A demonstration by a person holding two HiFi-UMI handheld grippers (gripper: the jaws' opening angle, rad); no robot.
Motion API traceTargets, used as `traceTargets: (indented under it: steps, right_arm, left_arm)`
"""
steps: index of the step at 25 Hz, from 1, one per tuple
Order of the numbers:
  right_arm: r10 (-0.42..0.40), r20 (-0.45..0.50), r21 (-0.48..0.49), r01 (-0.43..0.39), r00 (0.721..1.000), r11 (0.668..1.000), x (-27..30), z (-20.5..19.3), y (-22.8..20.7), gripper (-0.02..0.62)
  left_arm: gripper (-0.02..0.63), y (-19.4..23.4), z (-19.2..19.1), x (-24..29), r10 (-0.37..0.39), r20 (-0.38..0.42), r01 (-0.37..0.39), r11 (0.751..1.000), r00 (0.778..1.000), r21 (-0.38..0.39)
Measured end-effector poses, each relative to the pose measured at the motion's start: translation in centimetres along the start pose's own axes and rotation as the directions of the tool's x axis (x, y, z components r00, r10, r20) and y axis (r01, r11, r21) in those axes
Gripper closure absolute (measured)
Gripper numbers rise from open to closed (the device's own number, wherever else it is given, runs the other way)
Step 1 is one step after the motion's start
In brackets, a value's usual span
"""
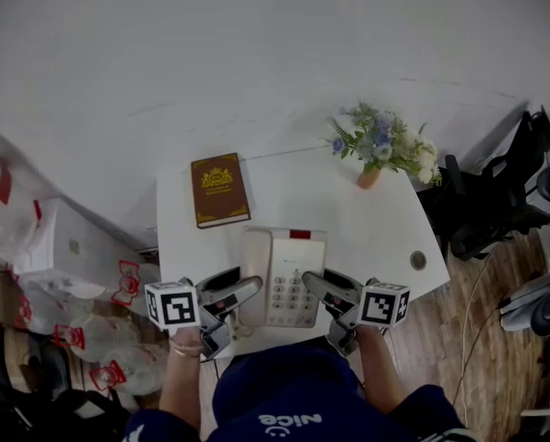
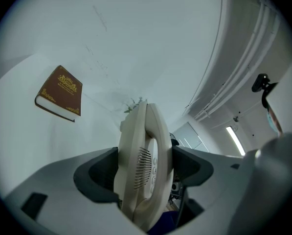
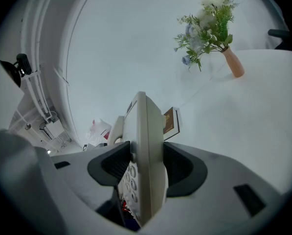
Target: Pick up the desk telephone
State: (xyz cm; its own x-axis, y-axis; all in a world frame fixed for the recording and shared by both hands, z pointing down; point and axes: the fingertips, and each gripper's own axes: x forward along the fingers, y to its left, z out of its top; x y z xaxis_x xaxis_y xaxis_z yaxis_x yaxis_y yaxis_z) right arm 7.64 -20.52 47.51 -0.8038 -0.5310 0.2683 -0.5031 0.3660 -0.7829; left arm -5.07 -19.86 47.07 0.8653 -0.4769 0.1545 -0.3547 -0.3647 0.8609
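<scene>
Nearest to the camera is the person's dark blue top (image 1: 298, 389), at the bottom of the head view, with both forearms reaching forward from it to the near edge of the white desk (image 1: 348, 212). On the floor to the left of the desk lie clear plastic bags (image 1: 95, 334) with red print. The left gripper (image 1: 249, 291) has its jaws closed on the left side of the desk telephone (image 1: 284, 270). In the left gripper view the two dark pads press on the cream body from both sides, one on the top face by the handset (image 2: 158, 146) and one under the base. The jaws stand wide because the body is thick. A brown book (image 1: 219, 190) with a gold ornament lies flat near the far left corner of the desk, well apart from the telephone. The telephone itself is held between the two grippers over the middle of the desk's near edge, with its keypad facing up. The right gripper (image 1: 313, 284) is closed in the same way on the right side of the telephone, one pad on the keypad face and one under the base. A small vase with flowers (image 1: 382, 150) stands upright at the far right corner of the desk. A round hole (image 1: 418, 260) is near the right edge. A black office chair (image 1: 496, 201) stands on the wooden floor to the right of the desk.
</scene>
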Motion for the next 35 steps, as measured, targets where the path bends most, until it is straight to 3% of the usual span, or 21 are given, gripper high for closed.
traceTargets:
  steps: [7,18,35]
  right_arm:
    - [0.061,0.035,-0.044,-0.059,0.998,0.997,0.1,1.9,2.8,0.366]
    - [0.105,0.058,-0.172,-0.094,0.993,0.981,0.7,4.5,6.1,0.367]
    - [0.196,0.153,-0.327,-0.137,0.969,0.935,0.2,7.5,11.5,0.367]
  left_arm:
    - [0.247,-3.0,2.4,-0.9,-0.018,0.056,0.013,0.995,0.998,0.1]
    - [0.247,-4.8,4.5,-2.3,-0.081,0.149,0.054,0.983,0.986,0.177]
    - [0.248,-9.2,7.0,-4.7,-0.126,0.201,0.061,0.951,0.971,0.304]
